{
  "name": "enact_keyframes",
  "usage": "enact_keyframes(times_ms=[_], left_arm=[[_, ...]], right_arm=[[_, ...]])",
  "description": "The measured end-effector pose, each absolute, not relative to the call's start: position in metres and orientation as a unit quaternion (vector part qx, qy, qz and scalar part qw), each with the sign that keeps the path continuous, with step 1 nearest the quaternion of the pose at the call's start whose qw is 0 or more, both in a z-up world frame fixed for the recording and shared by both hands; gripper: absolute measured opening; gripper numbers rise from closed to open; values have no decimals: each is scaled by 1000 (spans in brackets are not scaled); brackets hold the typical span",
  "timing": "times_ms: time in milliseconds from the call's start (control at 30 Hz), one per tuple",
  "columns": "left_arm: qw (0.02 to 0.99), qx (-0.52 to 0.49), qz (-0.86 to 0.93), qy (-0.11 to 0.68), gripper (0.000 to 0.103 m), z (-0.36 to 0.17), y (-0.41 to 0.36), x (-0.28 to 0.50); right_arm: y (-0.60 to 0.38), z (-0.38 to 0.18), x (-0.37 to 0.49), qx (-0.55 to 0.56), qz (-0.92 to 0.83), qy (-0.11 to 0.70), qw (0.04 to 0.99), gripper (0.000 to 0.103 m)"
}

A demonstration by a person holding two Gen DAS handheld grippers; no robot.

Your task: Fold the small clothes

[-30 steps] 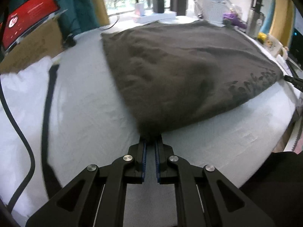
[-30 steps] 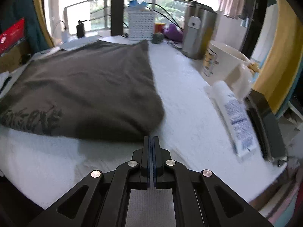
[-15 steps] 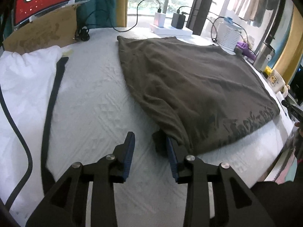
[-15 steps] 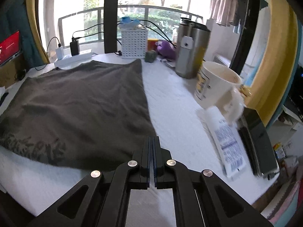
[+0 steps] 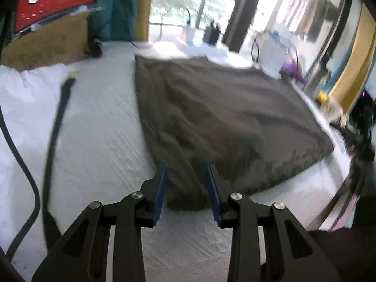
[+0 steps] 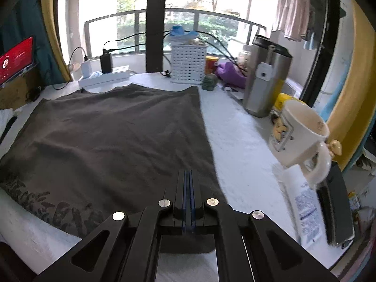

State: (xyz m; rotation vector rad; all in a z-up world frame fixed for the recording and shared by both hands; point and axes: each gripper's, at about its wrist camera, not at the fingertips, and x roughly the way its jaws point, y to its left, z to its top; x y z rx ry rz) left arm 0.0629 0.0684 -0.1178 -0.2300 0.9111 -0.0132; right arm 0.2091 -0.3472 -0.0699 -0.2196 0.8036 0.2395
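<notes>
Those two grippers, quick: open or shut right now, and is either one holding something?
Left gripper: open, with a corner of the dark grey T-shirt between its fingers, not pinched.
Right gripper: shut, over the T-shirt; a grip cannot be told.

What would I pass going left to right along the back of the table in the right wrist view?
Red screen → white charger → black charger → white perforated basket → purple toy → steel canister → cream mug.

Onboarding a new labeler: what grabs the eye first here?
The dark grey-brown garment spread flat across the white cover. The left gripper stands open at its near corner, and a cream mug sits near the table's right edge.
</notes>
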Motion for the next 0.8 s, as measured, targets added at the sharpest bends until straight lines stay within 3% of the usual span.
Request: enact_keyframes(times_ms=[100, 167, 233, 533, 600, 667, 733, 800], left_arm=[[881, -89, 16, 464, 33, -138, 66, 68], [886, -87, 9, 456, 17, -137, 68, 65], [891, -65, 6, 449, 10, -131, 64, 61], [899, -40, 13, 436, 8, -105, 72, 50], [897, -37, 27, 439, 8, -105, 78, 51], [892, -34, 37, 449, 8, -112, 84, 50], [889, -29, 39, 456, 8, -117, 83, 52], [886, -22, 38, 461, 11, -119, 81, 51]], right_arm=[[-345, -78, 212, -109, 119, 396, 904, 3], [-347, -87, 215, -121, 108, 407, 899, 3], [-351, -99, 217, -128, 96, 423, 892, 3], [-362, -112, 217, -134, 84, 423, 892, 9], [-365, -112, 217, -134, 71, 420, 895, 20], [-375, -111, 219, -123, 39, 420, 898, 55], [-385, -112, 224, -97, 23, 433, 896, 80], [-389, -112, 224, -84, 29, 438, 895, 81]])
